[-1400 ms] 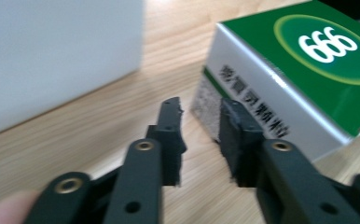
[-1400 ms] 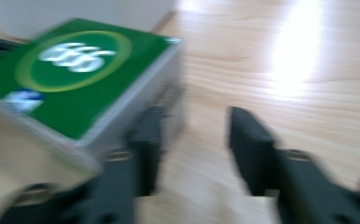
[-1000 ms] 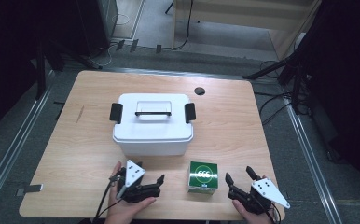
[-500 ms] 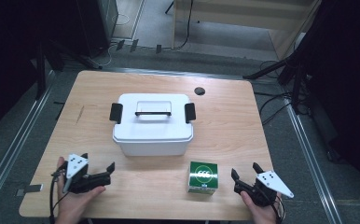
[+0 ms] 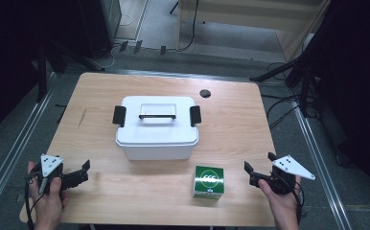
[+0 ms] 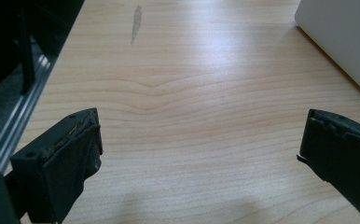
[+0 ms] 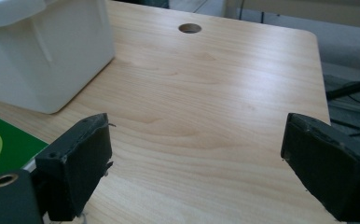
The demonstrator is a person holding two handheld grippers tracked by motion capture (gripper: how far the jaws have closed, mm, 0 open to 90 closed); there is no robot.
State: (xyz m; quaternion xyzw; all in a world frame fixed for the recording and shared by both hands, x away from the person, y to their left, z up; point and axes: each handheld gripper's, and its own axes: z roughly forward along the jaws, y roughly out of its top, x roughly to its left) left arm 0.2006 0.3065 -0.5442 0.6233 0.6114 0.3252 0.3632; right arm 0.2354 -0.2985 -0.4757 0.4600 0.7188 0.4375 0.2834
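Tools [image 5: 80,172] [image 5: 255,171] both gape, jaws just widened, nothing between them. Green box [image 5: 209,181] at five o'clock of shut white bin [image 5: 156,127]; stowing seems undone.

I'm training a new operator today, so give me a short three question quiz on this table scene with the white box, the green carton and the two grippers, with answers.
1. True or false: the lid of the white box is off.
2. Which gripper is nearer the green carton: A, the left gripper, or B, the right gripper?
3. What, if anything, lies between the fingers of the left gripper?

Key
1. False: the lid sits on the box, black latches at both ends.
2. B.
3. Nothing: they stand wide apart over the bare table.
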